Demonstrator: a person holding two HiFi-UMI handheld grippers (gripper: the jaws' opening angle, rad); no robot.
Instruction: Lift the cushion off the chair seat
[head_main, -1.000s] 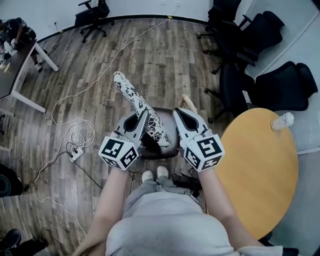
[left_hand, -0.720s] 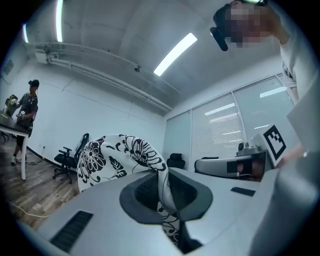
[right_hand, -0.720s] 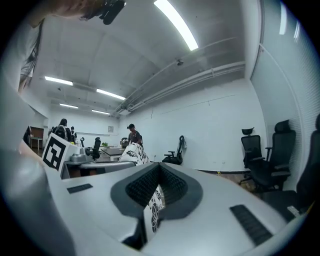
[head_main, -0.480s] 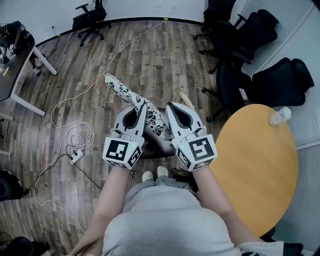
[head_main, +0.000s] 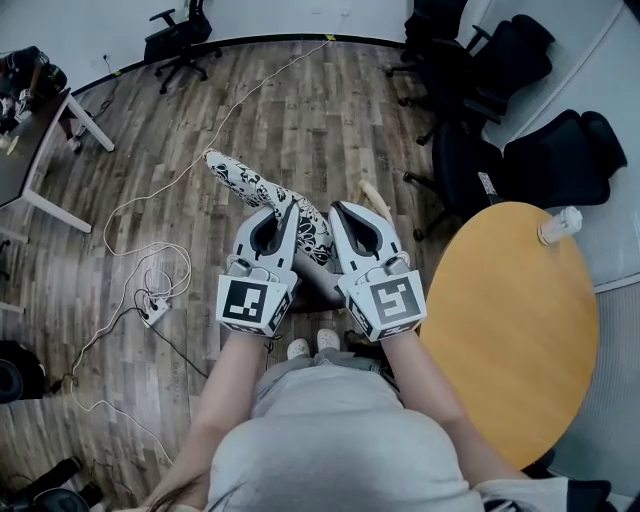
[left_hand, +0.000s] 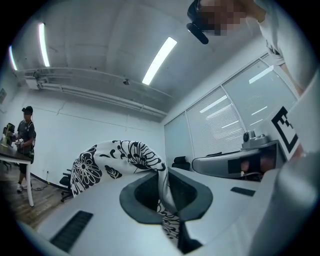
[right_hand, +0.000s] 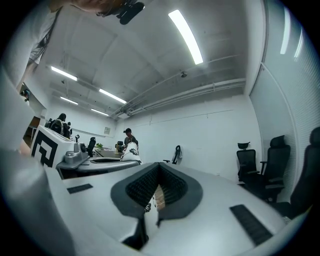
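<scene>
Head view showed left gripper and right gripper both clamped on the cushion above the chair seat; an even, level raise appeared advisable.

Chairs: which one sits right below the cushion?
The dark-seated chair at the person's feet, partly under the cushion; the black office chairs stand off near the walls.

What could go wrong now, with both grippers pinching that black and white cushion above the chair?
1. The right gripper seems to pinch only a thin bit of the cushion, so that corner may slip out.
2. Most of the cushion sticks out unsupported past the left gripper; its weight could drag it from the jaws.
3. The round table is close on the right, so a wide swing might bump it.
</scene>
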